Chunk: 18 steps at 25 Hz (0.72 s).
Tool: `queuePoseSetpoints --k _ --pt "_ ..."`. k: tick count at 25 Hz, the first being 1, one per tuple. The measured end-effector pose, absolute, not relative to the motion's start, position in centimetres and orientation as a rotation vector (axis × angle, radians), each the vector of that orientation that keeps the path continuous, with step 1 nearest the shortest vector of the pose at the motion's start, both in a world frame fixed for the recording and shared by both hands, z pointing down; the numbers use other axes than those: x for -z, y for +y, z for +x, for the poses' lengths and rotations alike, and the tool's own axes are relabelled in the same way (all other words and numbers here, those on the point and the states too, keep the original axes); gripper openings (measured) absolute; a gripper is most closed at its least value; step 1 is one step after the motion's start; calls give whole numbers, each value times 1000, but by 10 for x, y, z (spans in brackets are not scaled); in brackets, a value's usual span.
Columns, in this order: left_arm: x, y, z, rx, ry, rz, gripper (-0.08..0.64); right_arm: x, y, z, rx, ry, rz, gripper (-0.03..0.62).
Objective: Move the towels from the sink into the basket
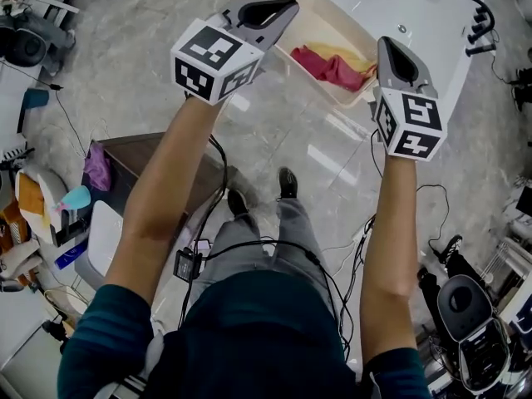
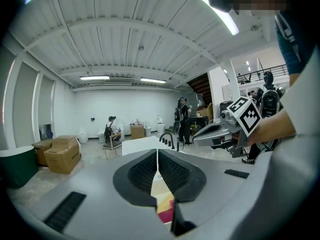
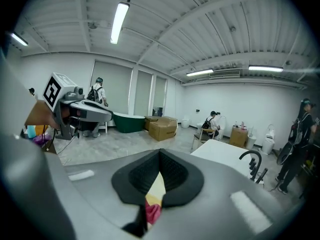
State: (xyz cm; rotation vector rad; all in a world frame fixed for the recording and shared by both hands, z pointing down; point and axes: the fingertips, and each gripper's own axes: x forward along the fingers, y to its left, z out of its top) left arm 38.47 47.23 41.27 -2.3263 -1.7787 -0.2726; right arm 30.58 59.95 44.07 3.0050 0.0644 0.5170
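A red towel (image 1: 328,66) and a yellow towel (image 1: 347,55) lie bunched in the beige sink (image 1: 328,25), set in a white counter (image 1: 424,15). Both grippers are held up in the air above the floor. My left gripper (image 1: 283,8) hangs just left of the sink, jaws shut and empty. The right gripper (image 1: 387,46) hovers at the sink's right edge beside the towels, jaws also shut with nothing in them. Under the closed jaws the red towel (image 2: 166,215) shows in the left gripper view, and the same towel (image 3: 152,211) in the right gripper view. No basket is clearly visible.
A black faucet (image 1: 478,19) stands on the counter's far side. At left, a dark table (image 1: 158,152) carries a purple cloth (image 1: 97,166), with a white bin (image 1: 104,235) beside it. Cables trail on the floor. An office chair (image 1: 465,306) is at lower right. People and cardboard boxes (image 2: 57,153) stand far off.
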Motion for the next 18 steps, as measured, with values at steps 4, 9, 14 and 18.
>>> queuePoseSetpoints --k 4,9,14,18 --pt "-381 453 378 217 -1773 -2364 12 -408 583 298 -457 58 3008 8" --pt "-346 431 367 157 -1765 -2394 12 -375 566 288 -414 50 3005 8" --pt "-318 413 353 115 -1764 -2404 12 -349 549 277 -388 39 2999 8" --pt "-301 399 337 102 -1769 -2407 12 -332 533 264 -384 32 2998 8"
